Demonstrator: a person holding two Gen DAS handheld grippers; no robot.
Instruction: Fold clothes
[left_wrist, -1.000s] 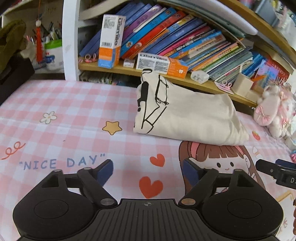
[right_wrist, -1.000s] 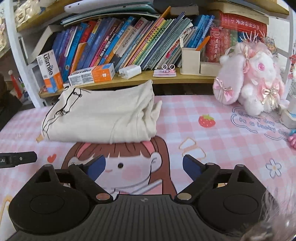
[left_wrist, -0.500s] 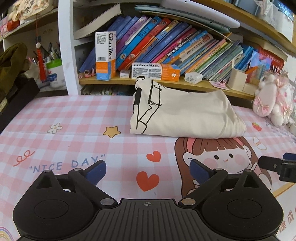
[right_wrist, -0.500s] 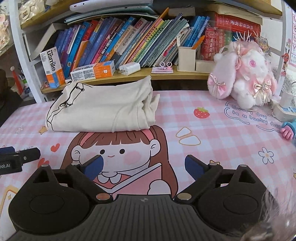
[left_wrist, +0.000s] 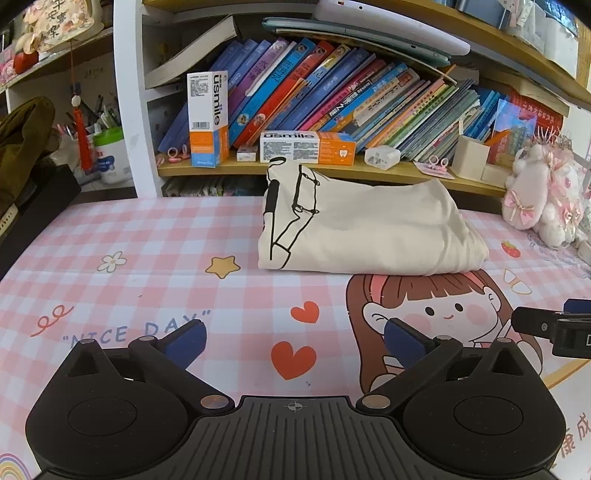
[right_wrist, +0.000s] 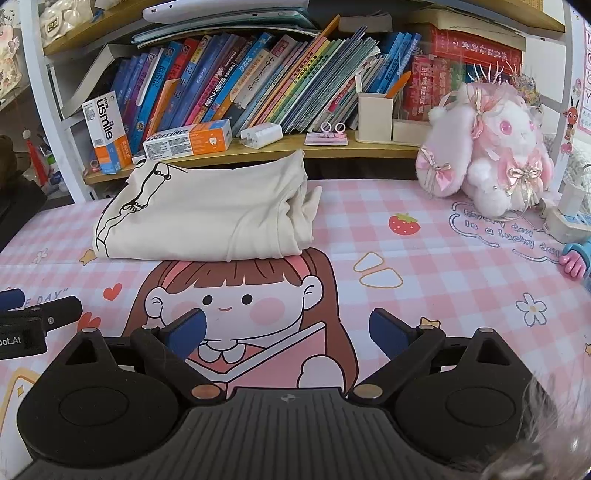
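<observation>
While the left gripper (left_wrist: 293, 341) hangs over the pink mat (left_wrist: 147, 258), we see its jaws spread wide with nothing between them, having just been opening; the right gripper (right_wrist: 286, 328) is likewise released and empty; the folded shirt (left_wrist: 369, 236) lies ahead of both, well apart from their fingertips, just below the bookshelf (left_wrist: 332, 173).

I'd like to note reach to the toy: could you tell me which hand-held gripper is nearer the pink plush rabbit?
Right. The right hand-held gripper sits below-left of the rabbit; the left hand-held gripper sits further left, beyond it.
</observation>
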